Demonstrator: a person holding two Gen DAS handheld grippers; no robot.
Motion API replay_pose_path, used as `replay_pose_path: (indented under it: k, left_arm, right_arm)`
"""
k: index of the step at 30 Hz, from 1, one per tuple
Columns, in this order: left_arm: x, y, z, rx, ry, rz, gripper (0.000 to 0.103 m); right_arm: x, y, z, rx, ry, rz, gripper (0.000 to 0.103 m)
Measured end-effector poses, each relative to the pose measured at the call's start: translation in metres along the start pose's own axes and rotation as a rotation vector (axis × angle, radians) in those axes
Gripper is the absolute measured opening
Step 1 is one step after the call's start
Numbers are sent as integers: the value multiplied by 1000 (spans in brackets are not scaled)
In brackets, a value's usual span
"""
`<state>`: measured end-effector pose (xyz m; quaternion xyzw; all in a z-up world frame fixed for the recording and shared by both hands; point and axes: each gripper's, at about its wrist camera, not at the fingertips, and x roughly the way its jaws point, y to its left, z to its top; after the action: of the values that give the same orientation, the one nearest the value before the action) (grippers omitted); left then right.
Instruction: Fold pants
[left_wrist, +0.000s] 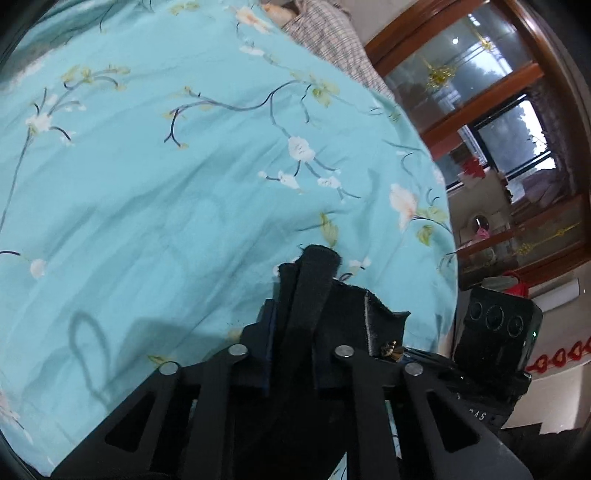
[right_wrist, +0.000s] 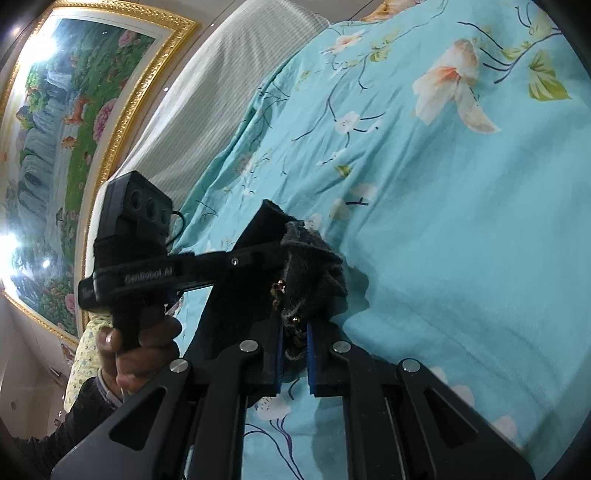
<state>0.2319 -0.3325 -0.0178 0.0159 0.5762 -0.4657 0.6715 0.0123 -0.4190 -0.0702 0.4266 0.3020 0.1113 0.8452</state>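
Observation:
The pants (left_wrist: 314, 295) are black fleece-like cloth with small gold studs. My left gripper (left_wrist: 295, 354) is shut on a bunched edge of them, which sticks up between the fingers above the bed. My right gripper (right_wrist: 294, 354) is shut on another bunched part of the pants (right_wrist: 310, 273), with gold studs showing by the jaws. In the right wrist view the left gripper (right_wrist: 236, 258) sits just left of it, held by a hand (right_wrist: 136, 347). Both grippers hold the cloth close together above the bed sheet. Most of the pants are hidden below the grippers.
The bed has a turquoise floral sheet (left_wrist: 184, 184). A checked pillow (left_wrist: 325, 37) lies at the far end. A wooden glass cabinet (left_wrist: 498, 110) stands to the right. A striped headboard cushion (right_wrist: 207, 103) and a gold-framed painting (right_wrist: 66, 122) lie to the left.

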Motion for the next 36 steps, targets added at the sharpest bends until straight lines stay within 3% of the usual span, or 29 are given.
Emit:
replay_pose_path:
  k: [4,13,22,30,36]
  left_arm:
    - [-22,-12,-11,33,-59,-5,10]
    - [-109,-12,-44,-2,-227,-86,10]
    - [-169,21,-116,-90,-342,-79,10]
    - [-190,66,-178,-195,-397,-56,10]
    - [-190,102,-215,-282,-417,-41,10]
  right_arm:
    - [-5,11,0,-29,-9,50,10]
    - [-18,64,-1,-147,-14,237,10]
    - [7,114,-25,-228,79,357,10]
    - [45,140,-63,-264,171,385,11]
    - [73,151,-92,-319,216,351,11]
